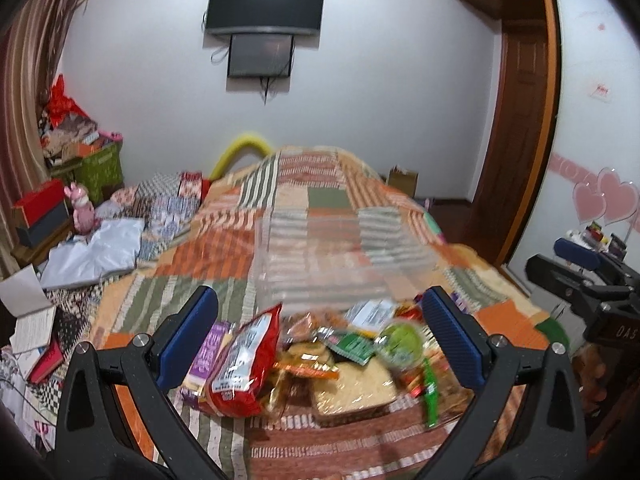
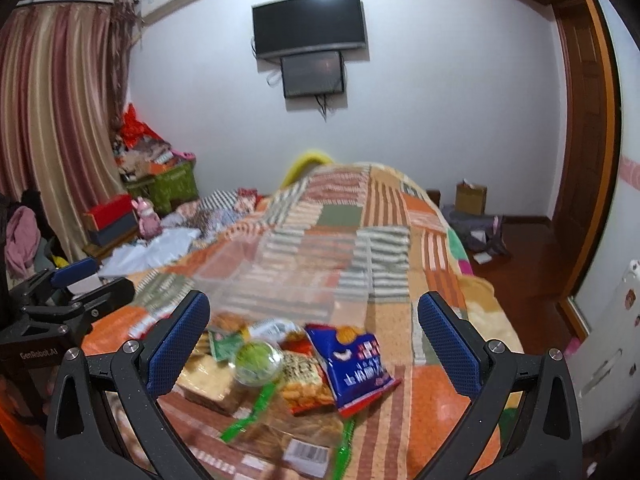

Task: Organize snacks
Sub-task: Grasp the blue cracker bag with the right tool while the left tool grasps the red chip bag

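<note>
Both tongs stand wide and empty: left tongs [image 1: 320, 336] and right tongs [image 2: 314, 338] hover over the snack pile [image 1: 320, 364] on the bed [image 1: 304, 208]. A clear plastic bin [image 1: 340, 256] sits just beyond the pile.

Risks, judged: the packets overlap, so a pinch may drag a neighbour along; glossy film could slip from the pads; the soft quilt gives under pressure.

Materials: crinkly red bag [image 1: 244, 364], blue bag [image 2: 352, 364], a domed clear cup of green snack [image 2: 256, 362], flat wafer pack [image 1: 356, 392].
</note>
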The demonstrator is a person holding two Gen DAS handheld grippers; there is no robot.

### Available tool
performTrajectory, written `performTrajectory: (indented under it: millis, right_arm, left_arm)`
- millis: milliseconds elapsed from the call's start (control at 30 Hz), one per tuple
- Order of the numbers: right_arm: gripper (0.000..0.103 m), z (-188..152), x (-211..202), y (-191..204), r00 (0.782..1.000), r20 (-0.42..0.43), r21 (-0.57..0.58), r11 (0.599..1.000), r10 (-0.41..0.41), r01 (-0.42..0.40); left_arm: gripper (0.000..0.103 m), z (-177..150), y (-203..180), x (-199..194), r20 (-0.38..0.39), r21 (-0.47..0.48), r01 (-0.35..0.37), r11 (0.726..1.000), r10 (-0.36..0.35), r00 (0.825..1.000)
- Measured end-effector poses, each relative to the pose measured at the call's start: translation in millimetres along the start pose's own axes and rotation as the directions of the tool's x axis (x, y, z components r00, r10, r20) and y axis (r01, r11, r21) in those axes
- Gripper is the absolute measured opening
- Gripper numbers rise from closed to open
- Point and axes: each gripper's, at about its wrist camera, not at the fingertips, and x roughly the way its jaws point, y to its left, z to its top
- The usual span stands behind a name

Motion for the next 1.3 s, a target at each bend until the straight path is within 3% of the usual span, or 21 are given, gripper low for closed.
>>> performTrajectory:
  millis: [433, 500, 700, 967, 1200, 1300]
  right_arm:
    - [0.103, -32.9, 47.8, -34.6, 0.979, -0.206, 0.059, 0.998, -0.012, 0.024]
    - [0.103, -36.3, 54.7, -38.5, 0.973, -0.231, 0.067, 0.997, -0.013, 0.029]
    - [0.103, -43.5, 72.3, -45.6, 0.96, -0.28, 0.085, 0.996, -0.017, 0.042]
    - [0.103, -47.4, 98.4, -47.5, 0.942, -0.329, 0.112, 0.993, 0.066, -0.03]
    - [0.091, -53.1, 116.4, -55.6, 0.919, -0.375, 0.173, 0.983, 0.122, -0.059]
    - [0.083, -53.8, 118.7, -55.6, 0.913, -0.385, 0.181, 0.981, 0.134, -0.068]
  left_arm:
    - [0.1, -28.0, 55.5, 61.0, -0.178, -0.104, -0.077, 0.992, 0.058, 0.982]
    - [0.093, -31.9, 63.5, 70.2, -0.211, -0.122, -0.078, 0.989, 0.051, 0.976]
    - [0.086, -43.6, 78.6, 90.7, -0.279, -0.175, -0.058, 0.983, 0.007, 0.96]
    - [0.083, -47.7, 86.0, 100.8, -0.292, -0.195, -0.032, 0.98, -0.026, 0.956]
    - [0.071, -56.6, 97.0, 115.2, -0.345, -0.236, -0.03, 0.971, -0.055, 0.937]
    - [0.07, -59.0, 96.6, 115.8, -0.343, -0.221, -0.036, 0.975, -0.043, 0.938]
